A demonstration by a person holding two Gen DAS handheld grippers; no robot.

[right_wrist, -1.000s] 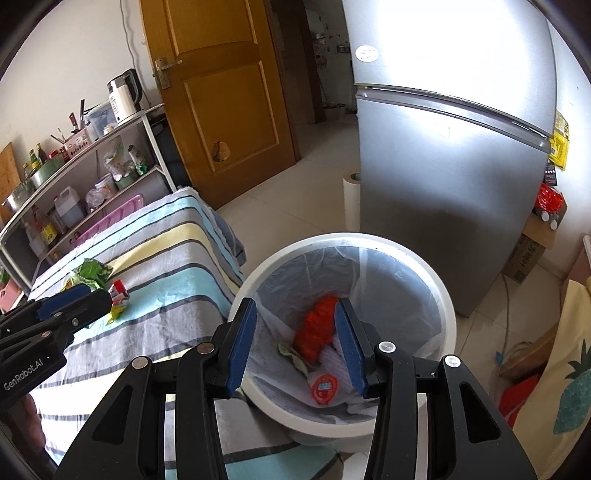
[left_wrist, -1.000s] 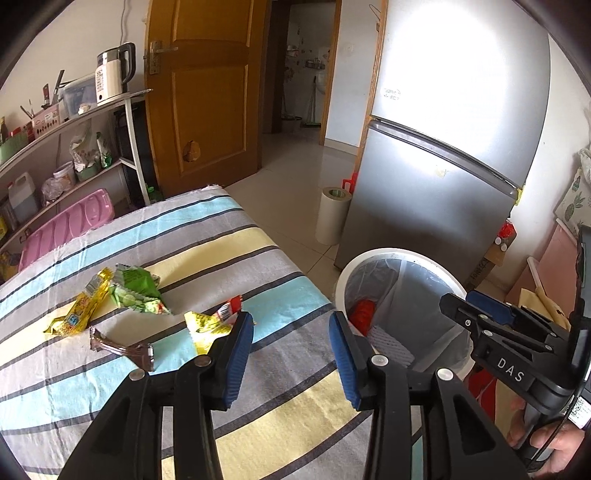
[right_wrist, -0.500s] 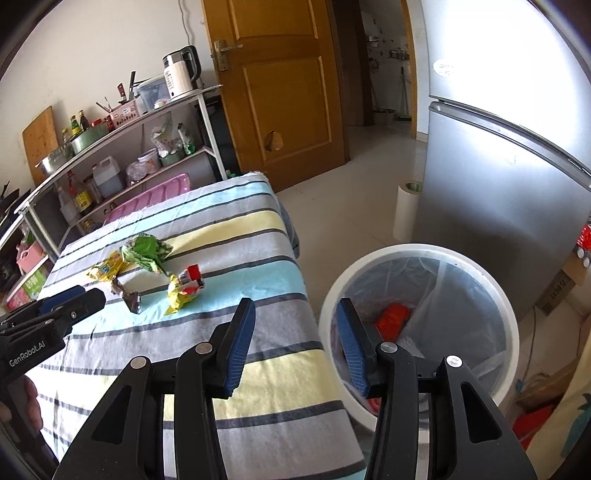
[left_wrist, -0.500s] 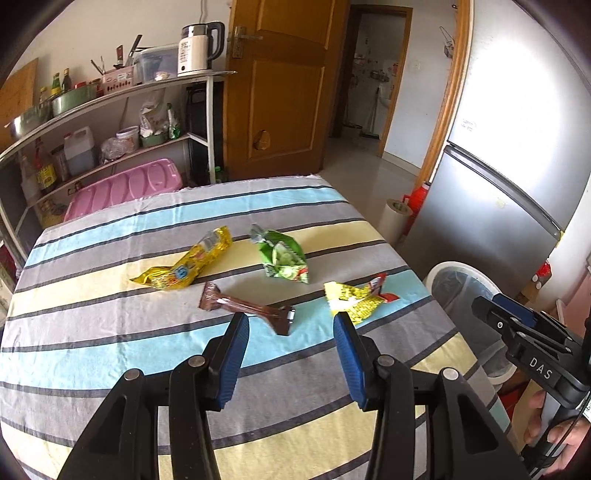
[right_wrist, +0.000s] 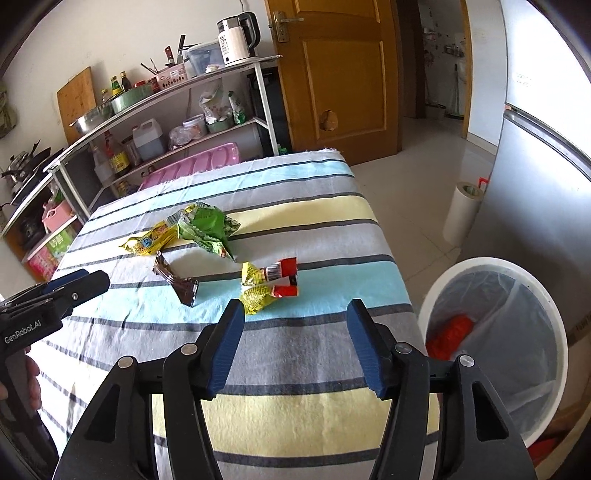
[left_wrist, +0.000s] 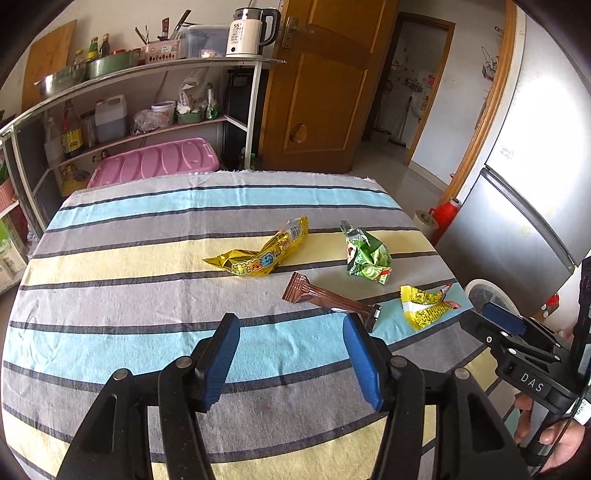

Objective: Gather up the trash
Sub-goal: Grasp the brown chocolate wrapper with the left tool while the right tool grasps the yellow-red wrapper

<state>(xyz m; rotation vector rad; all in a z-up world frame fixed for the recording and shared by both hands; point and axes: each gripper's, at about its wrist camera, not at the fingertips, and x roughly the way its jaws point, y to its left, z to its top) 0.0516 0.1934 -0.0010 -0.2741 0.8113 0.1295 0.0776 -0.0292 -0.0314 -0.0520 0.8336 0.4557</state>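
Several wrappers lie on the striped tablecloth (left_wrist: pixel 110 295): a long yellow one (left_wrist: pixel 260 254), a green one (left_wrist: pixel 365 258), a brown one (left_wrist: pixel 328 301) and a crumpled yellow-red one (left_wrist: pixel 424 304). My left gripper (left_wrist: pixel 291 350) is open and empty above the cloth, short of the brown wrapper. My right gripper (right_wrist: pixel 295 339) is open and empty, just short of the yellow-red wrapper (right_wrist: pixel 267 286). The white lined bin (right_wrist: pixel 517 350) stands on the floor to the right of the table with red trash inside.
A metal shelf rack (left_wrist: pixel 147 92) with bottles, bowls and a kettle (left_wrist: pixel 245 31) stands behind the table, with a pink lid (left_wrist: pixel 155 162) by it. A wooden door (left_wrist: pixel 321 85) and a silver fridge (left_wrist: pixel 535 184) stand to the right. A paper roll (right_wrist: pixel 461 210) stands on the floor.
Both grippers have swung left from over the bin to the table. The wrappers now lie in front of them. Both stay open and empty.
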